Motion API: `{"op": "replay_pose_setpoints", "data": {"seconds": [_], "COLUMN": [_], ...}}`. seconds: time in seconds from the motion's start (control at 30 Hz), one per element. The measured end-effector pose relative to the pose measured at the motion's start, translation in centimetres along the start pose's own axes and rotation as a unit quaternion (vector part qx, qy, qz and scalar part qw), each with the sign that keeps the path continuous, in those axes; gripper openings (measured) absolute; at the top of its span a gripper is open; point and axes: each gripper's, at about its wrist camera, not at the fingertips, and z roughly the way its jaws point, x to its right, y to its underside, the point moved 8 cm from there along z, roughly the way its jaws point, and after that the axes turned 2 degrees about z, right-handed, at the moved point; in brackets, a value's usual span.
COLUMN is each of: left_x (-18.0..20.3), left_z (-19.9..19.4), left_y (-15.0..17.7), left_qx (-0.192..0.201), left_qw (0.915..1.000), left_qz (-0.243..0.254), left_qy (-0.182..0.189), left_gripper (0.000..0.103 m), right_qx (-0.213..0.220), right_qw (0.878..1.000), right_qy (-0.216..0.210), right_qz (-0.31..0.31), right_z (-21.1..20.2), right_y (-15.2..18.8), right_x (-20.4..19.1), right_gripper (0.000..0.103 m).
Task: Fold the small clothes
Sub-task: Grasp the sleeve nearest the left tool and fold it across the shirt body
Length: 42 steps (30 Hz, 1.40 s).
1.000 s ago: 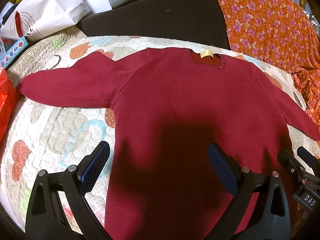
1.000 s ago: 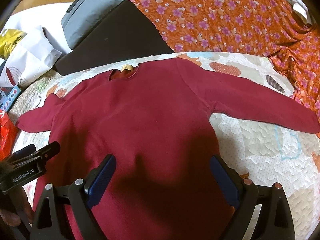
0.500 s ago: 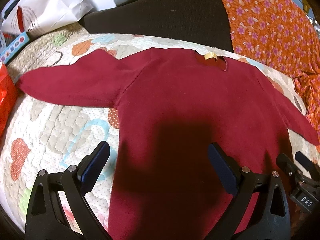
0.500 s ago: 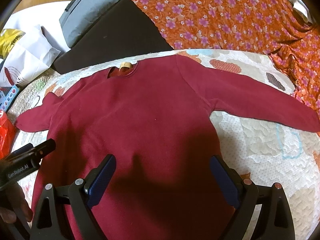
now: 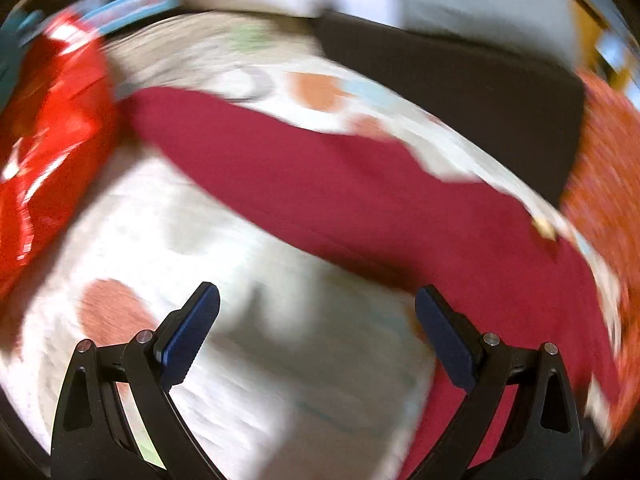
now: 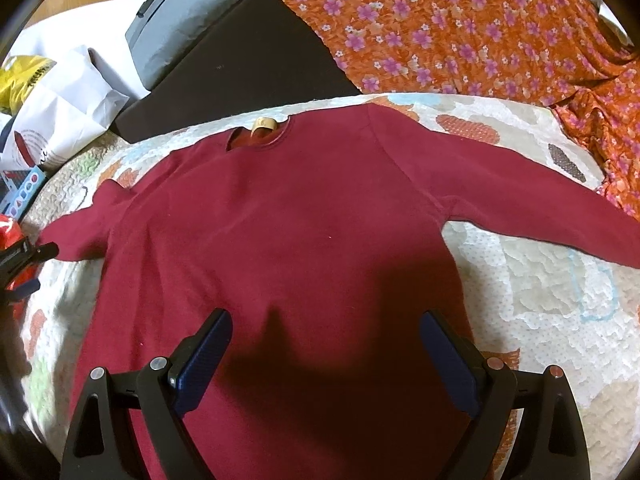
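While both grippers (image 5: 316, 312) (image 6: 326, 338) hang spread and empty, a red bag (image 5: 44, 152) crowds the maroon sweater's (image 6: 288, 248) sleeve at the quilt's (image 6: 540, 320) left edge.

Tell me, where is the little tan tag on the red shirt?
In the right wrist view, the tan tag sits inside the neck hole at the top of the red shirt, just below the dark cushion.

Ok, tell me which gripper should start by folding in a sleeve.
Left, probably. The left hand-held gripper is open, facing the shirt's left sleeve. The right hand-held gripper hangs open over the shirt's body.
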Motion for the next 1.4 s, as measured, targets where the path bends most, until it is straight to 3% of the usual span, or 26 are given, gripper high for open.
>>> {"op": "replay_pose_setpoints", "data": {"seconds": [0.2,0.33,0.43,0.47,0.5,0.53,0.57,0.6,0.7,0.8,0.93,1.03,1.1,1.17,1.2,1.23,1.3,1.4], "left_x": [-7.3,-10.4,-11.8,-11.9,-11.5,-11.1,-11.1,-10.4,-6.1,2.3,13.5,19.4,22.7,24.7,25.7,26.1,26.5,25.2], "left_z": [3.2,5.5,7.3,7.1,7.5,7.9,7.8,6.9,3.4,-1.6,-6.5,-7.0,-6.5,-5.5,-4.7,-4.2,-3.5,-5.3], "left_y": [-4.9,-7.6,-9.4,-10.0,-10.6,-10.9,-11.1,-11.5,-12.2,-12.3,-8.6,-4.5,-0.8,2.5,4.5,5.8,7.5,6.1], "left_qx": [0.018,0.030,0.048,0.064,0.065,0.050,0.051,0.063,0.077,0.102,0.095,0.057,0.031,-0.005,-0.039,-0.062,-0.107,-0.095], "left_qw": [0.9893,0.9811,0.9789,0.9791,0.9810,0.9833,0.9840,0.9846,0.9843,0.9835,0.9674,0.9579,0.9462,0.9311,0.9178,0.9131,0.9098,0.9212], "left_qz": [-0.140,-0.182,-0.191,-0.186,-0.181,-0.175,-0.170,-0.163,-0.145,-0.058,0.046,0.118,0.147,0.170,0.177,0.182,0.180,0.185], "left_qy": [-0.038,-0.058,-0.056,-0.051,-0.026,-0.013,-0.021,-0.006,0.065,0.138,0.230,0.256,0.286,0.323,0.353,0.360,0.358,0.328], "left_gripper": [0.099,0.099,0.092,0.083,0.049,0.029,0.022,0.007,0.007,0.007,0.007,0.007,0.007,0.016,0.037,0.057,0.058,0.060], "right_qx": [-0.007,-0.016,-0.019,-0.019,-0.019,-0.020,-0.022,-0.023,-0.018,-0.003,0.007,0.008,0.014,0.018,0.018,0.018,0.013,0.012], "right_qw": [1.000,1.000,1.000,1.000,1.000,1.000,1.000,1.000,1.000,1.000,1.000,0.999,0.999,0.999,0.999,0.998,0.996,0.993], "right_qy": [-0.010,-0.011,-0.010,-0.010,-0.008,-0.008,-0.007,-0.008,-0.012,-0.014,-0.016,-0.018,-0.011,-0.004,-0.004,-0.007,-0.011,-0.027], "right_qz": [-0.005,-0.011,-0.007,-0.007,-0.005,-0.004,-0.002,0.001,0.008,0.014,0.025,0.031,0.037,0.046,0.051,0.059,0.085,0.115], "right_z": [0.3,0.9,1.0,1.1,1.1,1.2,1.3,1.3,0.9,-0.1,-1.1,-1.4,-1.8,-2.1,-2.1,-2.2,-2.2,-2.2], "right_y": [0.2,0.3,0.4,0.4,0.4,0.4,0.3,0.3,-0.1,-0.9,-1.5,-1.6,-1.9,-2.2,-2.3,-2.4,-2.3,-2.4], "right_x": [-0.9,-1.1,-0.9,-0.8,-0.6,-0.5,-0.4,-0.3,0.1,0.5,1.3,1.8,2.5,3.4,3.8,4.2,5.1,5.4], "right_gripper": [0.094,0.094,0.094,0.094,0.094,0.094,0.094,0.094,0.094,0.094,0.094,0.094,0.094,0.094,0.094,0.094,0.094,0.094]}}
